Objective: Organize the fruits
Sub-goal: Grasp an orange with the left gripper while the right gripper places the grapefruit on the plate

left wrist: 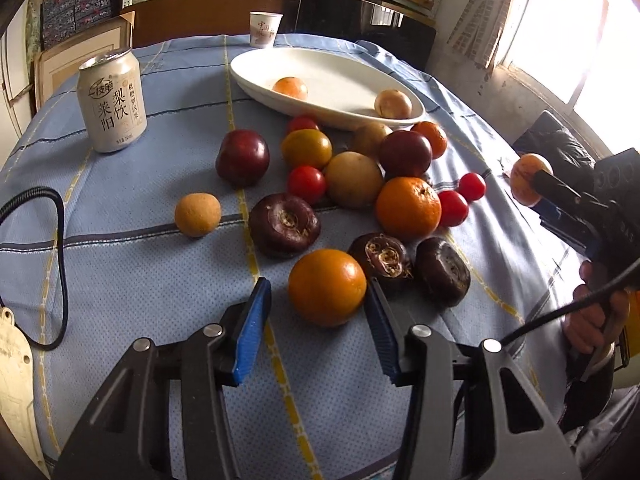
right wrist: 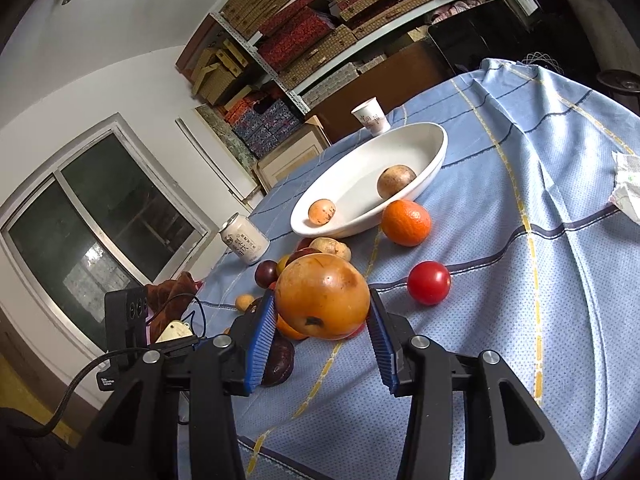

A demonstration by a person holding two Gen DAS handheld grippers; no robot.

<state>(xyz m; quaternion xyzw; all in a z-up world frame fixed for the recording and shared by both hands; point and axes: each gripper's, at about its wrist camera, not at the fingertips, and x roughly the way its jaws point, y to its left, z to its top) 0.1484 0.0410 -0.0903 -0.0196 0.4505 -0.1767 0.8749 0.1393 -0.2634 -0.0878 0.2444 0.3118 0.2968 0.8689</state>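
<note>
Woven blue cloth [left wrist: 132, 264] over the worktop, matt and finely dimpled, with yellow and dark stitched stripes. Glossy white glazed dish [left wrist: 340, 80], upper centre of the left view. Printed metal can [left wrist: 113, 101], satin sheen, upper left. Thin paper cup [left wrist: 265, 29] at top centre. Smooth waxy orange fruit [right wrist: 322, 297] with dark blemishes, between ribbed blue rubbery pads [right wrist: 262, 344] on matt black plastic with bright metal rivets, low in the right view. Shiny taut-skinned tomato [right wrist: 429, 282], right of centre. Pitted orange peel [left wrist: 327, 287]; rough, dull dark brown chestnut skins [left wrist: 284, 225], lower centre of the left view.
</note>
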